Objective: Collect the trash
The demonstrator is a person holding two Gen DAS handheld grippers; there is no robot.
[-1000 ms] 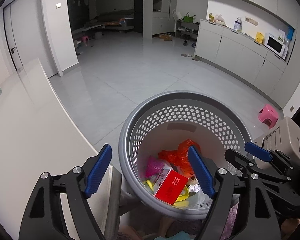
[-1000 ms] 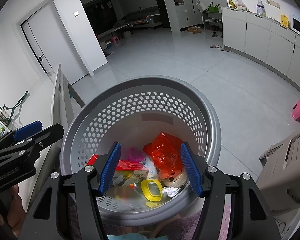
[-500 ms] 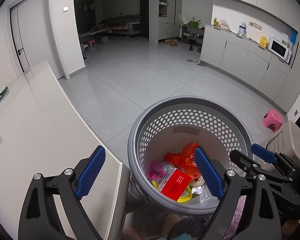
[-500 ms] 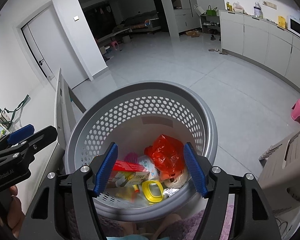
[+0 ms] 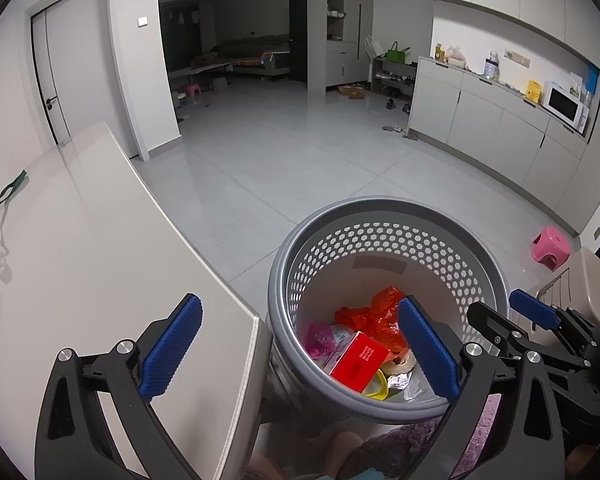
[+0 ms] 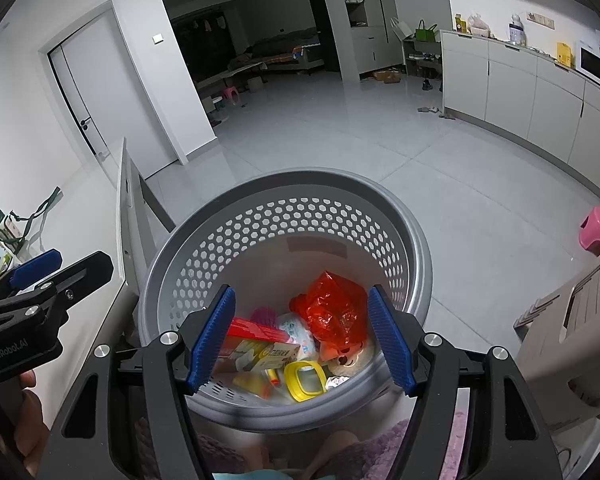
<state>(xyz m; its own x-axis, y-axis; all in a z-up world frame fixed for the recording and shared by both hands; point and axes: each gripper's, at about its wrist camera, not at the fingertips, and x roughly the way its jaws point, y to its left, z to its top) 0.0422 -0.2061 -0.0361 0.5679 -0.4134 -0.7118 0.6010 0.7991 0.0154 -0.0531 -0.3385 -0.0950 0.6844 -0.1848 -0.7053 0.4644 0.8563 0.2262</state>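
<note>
Now grey perforated basket (image 6: 284, 216) w/ red bag (image 6: 332, 312), red box (image 5: 358, 360); both grippers' fingers spread, empty.

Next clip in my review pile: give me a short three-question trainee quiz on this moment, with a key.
1. True or false: the left tool is shut on the red box.
2. Multiple choice: the red plastic bag lies A) on the floor, B) inside the grey basket, C) on the white table.
3. Fill in: on the floor to the right of the basket stands a pink ____.

Key: 1 false, both the left tool and the right tool are open and hold nothing; 2 B; 3 stool.
</note>
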